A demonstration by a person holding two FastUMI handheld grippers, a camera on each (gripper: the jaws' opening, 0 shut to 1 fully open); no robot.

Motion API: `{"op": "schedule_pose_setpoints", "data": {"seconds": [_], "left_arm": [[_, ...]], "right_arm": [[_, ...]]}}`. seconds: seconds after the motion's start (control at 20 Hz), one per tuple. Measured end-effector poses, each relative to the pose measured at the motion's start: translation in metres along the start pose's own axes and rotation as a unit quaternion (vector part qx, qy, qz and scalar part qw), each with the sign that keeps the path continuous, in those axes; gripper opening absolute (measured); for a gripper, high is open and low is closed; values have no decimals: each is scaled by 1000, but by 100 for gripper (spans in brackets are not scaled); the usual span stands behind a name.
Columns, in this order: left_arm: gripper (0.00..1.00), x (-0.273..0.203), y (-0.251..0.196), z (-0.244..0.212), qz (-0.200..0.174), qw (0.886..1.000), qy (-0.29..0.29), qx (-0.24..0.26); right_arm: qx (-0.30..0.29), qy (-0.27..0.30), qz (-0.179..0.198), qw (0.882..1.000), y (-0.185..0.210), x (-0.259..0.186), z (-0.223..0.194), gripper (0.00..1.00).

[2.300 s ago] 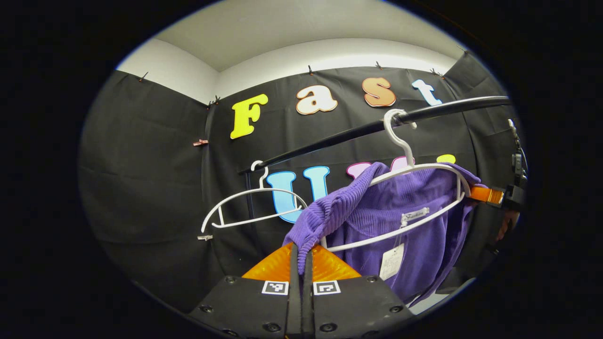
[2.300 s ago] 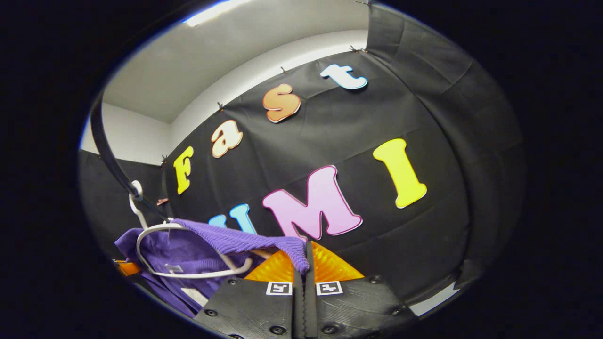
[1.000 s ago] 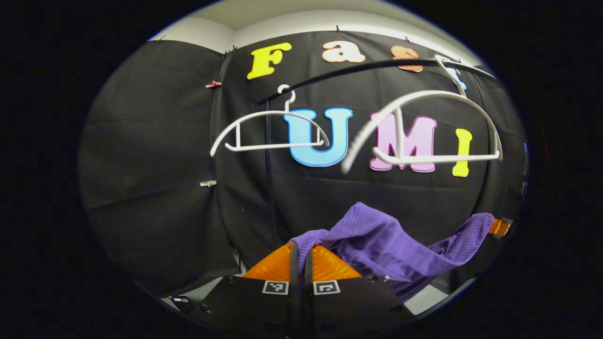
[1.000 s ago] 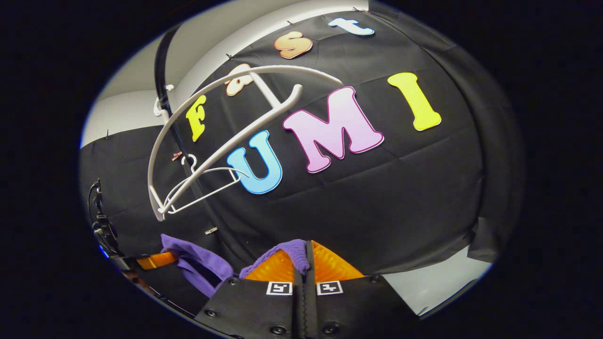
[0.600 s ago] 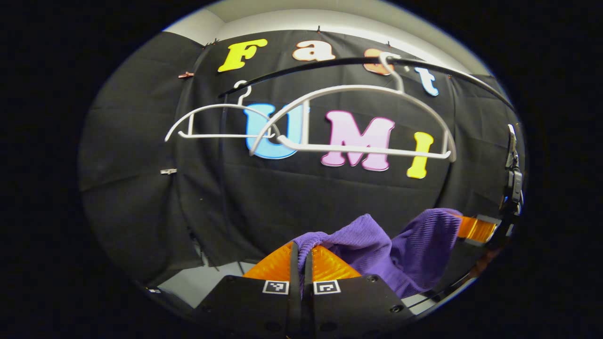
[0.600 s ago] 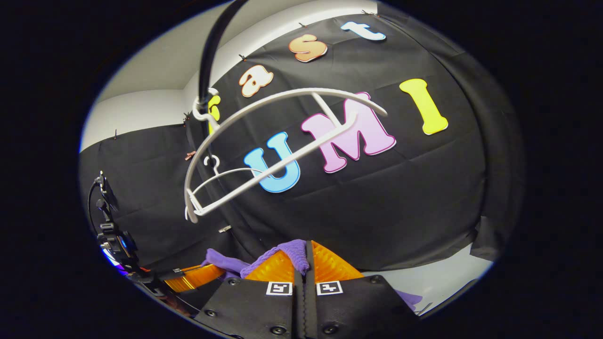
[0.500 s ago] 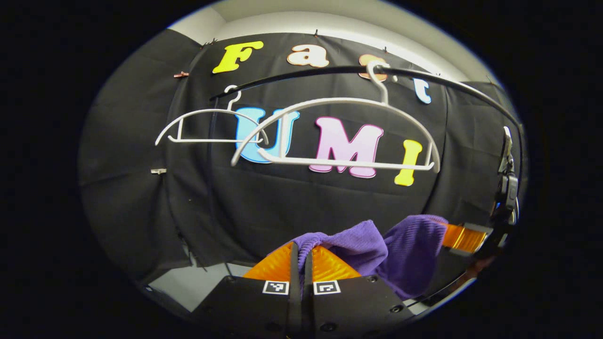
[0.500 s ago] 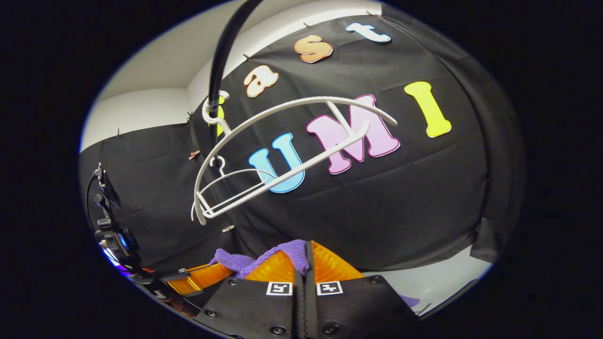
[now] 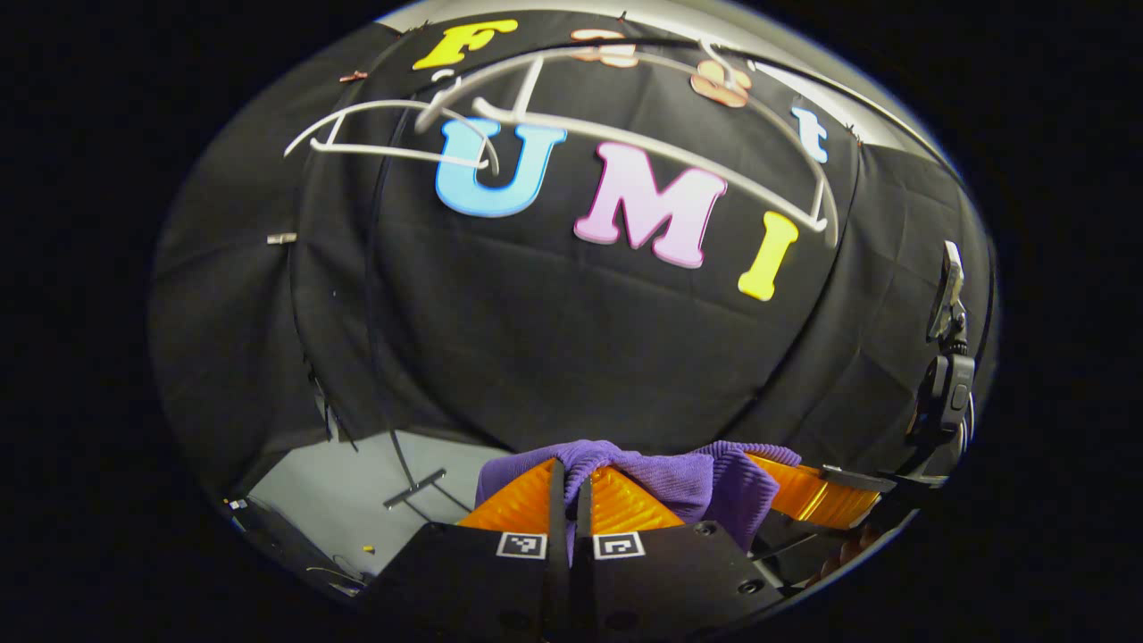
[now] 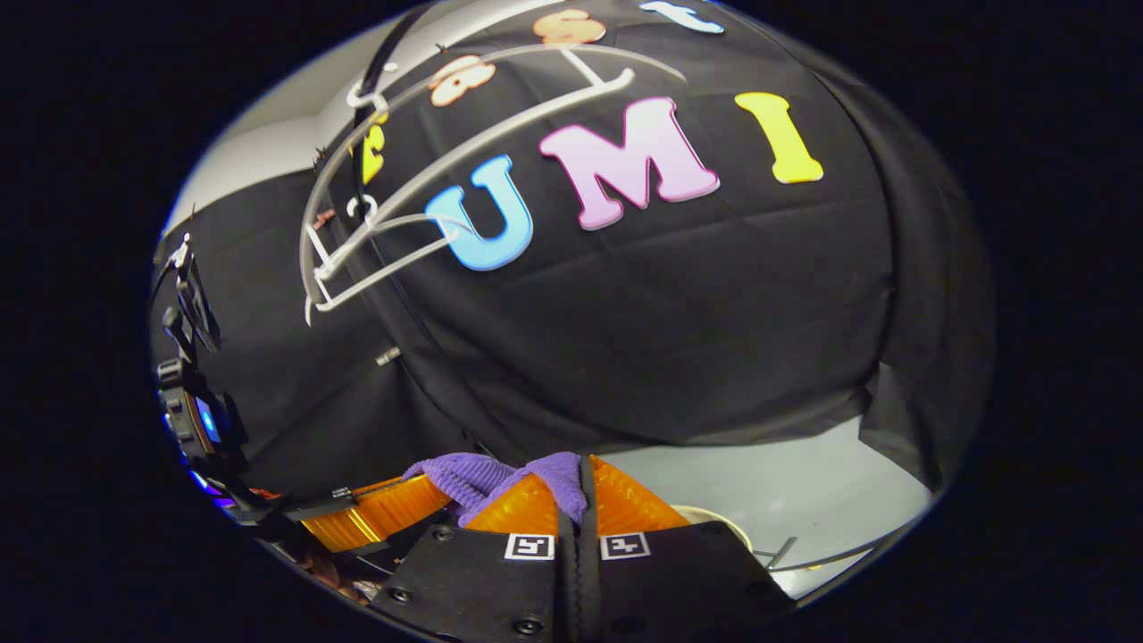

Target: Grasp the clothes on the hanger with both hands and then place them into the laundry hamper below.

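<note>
Left gripper (image 9: 570, 478): fingers pressed together at the bottom of the left gripper view, a fold of the purple garment (image 9: 665, 478) pinched between them. Right gripper (image 10: 580, 487): likewise closed to no visible gap in the right gripper view, clamped on another ribbed edge of the same garment (image 10: 487, 475). The cloth bunches in a short span between the two tools; they sit just beside each other. In the left gripper view the right gripper (image 9: 808, 489) shows at lower right, touching the bunched cloth; in the right gripper view the left gripper (image 10: 375, 518) shows at lower left.

Below and beyond the fingers: pale grey floor (image 9: 353, 487), with a thin dark stand foot (image 9: 416, 488) lying on it. In the right gripper view a curved pale rim (image 10: 714, 520) peeks out just right of the fingers; cannot tell what it is.

Farther back: black cloth wall. High up, two bare white hangers, the near hanger (image 9: 679, 147) and the far hanger (image 9: 393, 147), on a dark rail (image 10: 379, 62).

Versus 0.5 s ago: hangers and rail sit higher in both views, more floor shows, the grippers have come down and closer together, and the garment span between them is shorter. The grip is unchanged.
</note>
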State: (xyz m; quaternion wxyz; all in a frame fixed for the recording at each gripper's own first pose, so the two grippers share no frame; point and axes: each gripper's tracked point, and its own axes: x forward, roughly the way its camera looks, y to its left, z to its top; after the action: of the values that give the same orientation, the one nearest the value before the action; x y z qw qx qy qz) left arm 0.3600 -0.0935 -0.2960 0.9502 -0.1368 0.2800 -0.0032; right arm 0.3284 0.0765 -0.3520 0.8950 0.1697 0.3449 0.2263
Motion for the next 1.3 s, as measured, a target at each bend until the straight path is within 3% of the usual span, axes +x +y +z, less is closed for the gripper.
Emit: {"op": "schedule_pose_setpoints", "data": {"seconds": [0.2,0.4,0.65,0.8,0.9,0.95,1.1,1.3], "left_arm": [[5,28,18,-78,15,995,101,-22],[5,56,40,-155,42,977,208,-2],[7,57,58,-234,62,951,303,8],[5,59,60,-238,70,948,310,-3],[8,57,64,-238,76,948,309,-10],[30,56,65,-233,77,950,303,-9],[97,56,72,-223,87,951,297,0],[95,57,70,-222,92,952,293,-2]], "right_arm": [[-27,92,-42,995,-42,24,-77,5],[-47,197,-82,976,-76,35,-157,5],[-68,256,-112,958,-99,34,-195,5],[-60,264,-122,955,-104,30,-204,5],[-42,259,-112,958,-101,29,-206,8],[-40,262,-120,957,-101,33,-207,12],[-44,268,-134,953,-109,30,-205,95],[-43,259,-140,955,-104,26,-197,97]]}}
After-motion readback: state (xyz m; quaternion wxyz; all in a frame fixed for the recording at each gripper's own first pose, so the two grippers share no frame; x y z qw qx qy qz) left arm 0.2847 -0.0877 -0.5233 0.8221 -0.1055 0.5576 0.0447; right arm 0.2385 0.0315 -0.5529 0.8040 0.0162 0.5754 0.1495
